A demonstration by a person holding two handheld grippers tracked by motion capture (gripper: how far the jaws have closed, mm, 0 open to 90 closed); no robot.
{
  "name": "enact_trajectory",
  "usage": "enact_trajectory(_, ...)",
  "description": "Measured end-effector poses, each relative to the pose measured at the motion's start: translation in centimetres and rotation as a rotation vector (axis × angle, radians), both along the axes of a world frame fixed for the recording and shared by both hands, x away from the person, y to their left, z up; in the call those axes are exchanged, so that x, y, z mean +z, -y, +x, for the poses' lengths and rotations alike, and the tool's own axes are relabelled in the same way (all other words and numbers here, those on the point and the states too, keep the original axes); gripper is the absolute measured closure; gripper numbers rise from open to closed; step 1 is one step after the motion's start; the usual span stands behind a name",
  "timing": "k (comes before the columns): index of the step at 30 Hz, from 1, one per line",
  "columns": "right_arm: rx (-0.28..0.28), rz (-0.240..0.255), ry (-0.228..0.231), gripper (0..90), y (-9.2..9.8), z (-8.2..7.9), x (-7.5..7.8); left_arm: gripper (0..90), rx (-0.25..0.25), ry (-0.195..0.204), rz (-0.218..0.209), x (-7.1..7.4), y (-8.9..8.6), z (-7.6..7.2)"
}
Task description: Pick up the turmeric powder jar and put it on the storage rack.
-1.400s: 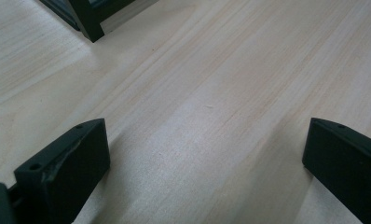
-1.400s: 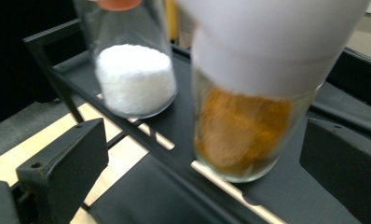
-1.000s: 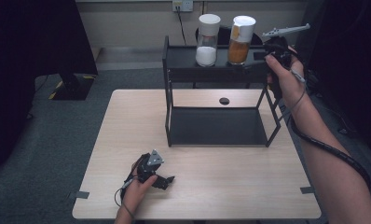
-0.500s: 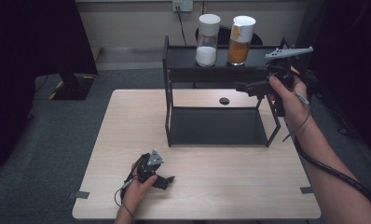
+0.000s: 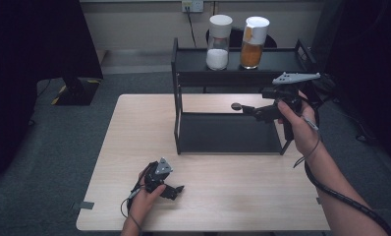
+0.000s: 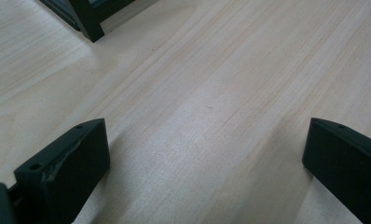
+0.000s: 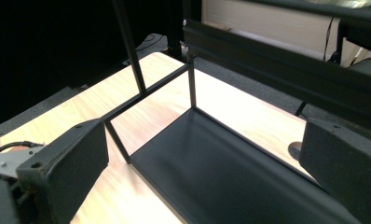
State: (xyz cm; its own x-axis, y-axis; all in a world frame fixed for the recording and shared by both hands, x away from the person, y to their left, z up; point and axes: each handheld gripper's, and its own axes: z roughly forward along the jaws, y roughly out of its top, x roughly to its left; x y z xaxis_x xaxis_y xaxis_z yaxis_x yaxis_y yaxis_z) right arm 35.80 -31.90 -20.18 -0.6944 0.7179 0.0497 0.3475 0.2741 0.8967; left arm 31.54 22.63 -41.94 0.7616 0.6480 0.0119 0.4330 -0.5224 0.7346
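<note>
My right gripper [image 5: 250, 111] is up at the right end of the black rack [image 5: 233, 140], jaws wide with nothing between them, pointing over its lower shelf. Two jars, white jar [image 5: 218, 42] and orange jar [image 5: 253, 42], stand on the top shelf, above and behind the gripper, apart from it. My left gripper [image 5: 176, 191] rests on the table [image 5: 134, 128] near the front edge, jaws wide too. A small dark disc [image 5: 236, 105] lies just beside the right jaws; too small to identify.
</note>
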Motion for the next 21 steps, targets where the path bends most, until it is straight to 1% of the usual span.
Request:
enact_trajectory(2, 0.001, -0.005, 0.001, 0.3, -0.1, -0.2, -0.5, 0.0, 0.000, 0.000, 0.000, 0.0, 0.0, 0.0)
enact_trajectory(7, 0.015, 0.011, -0.011, 0.4, 0.0, -0.5, -2.0, 0.0, 0.000, 0.001, 0.000, 0.0, 0.0, 0.0)
enact_trajectory(10, 0.022, 0.003, -0.018, 0.4, -0.1, -0.8, -2.9, 0.0, 0.000, 0.000, 0.000, 0.0, 0.0, 0.0)
enact_trajectory(13, 0.031, -0.001, -0.030, 0.4, -0.1, -0.9, -3.8, 0.0, 0.001, 0.000, -0.001, 0.0, 0.0, 0.0)
enact_trajectory(16, 0.038, 0.007, -0.041, 0.3, -0.1, -1.0, -4.8, 0.0, 0.000, 0.000, 0.000, 0.0, 0.0, 0.0)
enact_trajectory(19, 0.043, 0.001, -0.054, 0.3, -0.1, -1.1, -5.7, 0.0, 0.001, 0.000, 0.000, 0.0, 0.0, 0.0)
enact_trajectory(21, 0.048, 0.000, -0.063, 0.4, 0.0, -1.1, -6.6, 0.0, 0.000, 0.000, 0.000, 0.0, 0.0, 0.0)
